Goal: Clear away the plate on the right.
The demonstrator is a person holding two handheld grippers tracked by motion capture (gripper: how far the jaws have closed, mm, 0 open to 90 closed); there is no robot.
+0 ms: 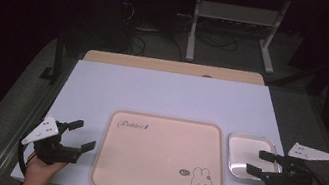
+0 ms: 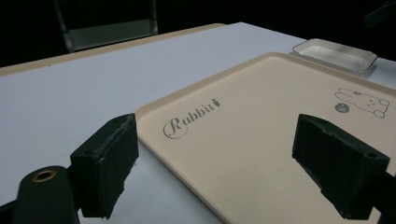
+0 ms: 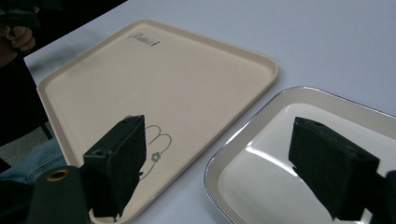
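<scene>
The right gripper (image 1: 262, 163), at the lower right of the high view, hovers with jaws spread and nothing between them over the small metal dish (image 1: 240, 144), a shiny rounded-square tray with a raised rim lying just beside the beige tray (image 1: 162, 155). The left gripper (image 1: 81, 135), at the lower left, also stands spread and empty near that tray's left edge. The beige tray carries a "Rabbit" script and a rabbit drawing. Both lie on a pale white table (image 1: 167, 93); beyond it is a dark room with desk legs (image 1: 193, 31) and cables.
</scene>
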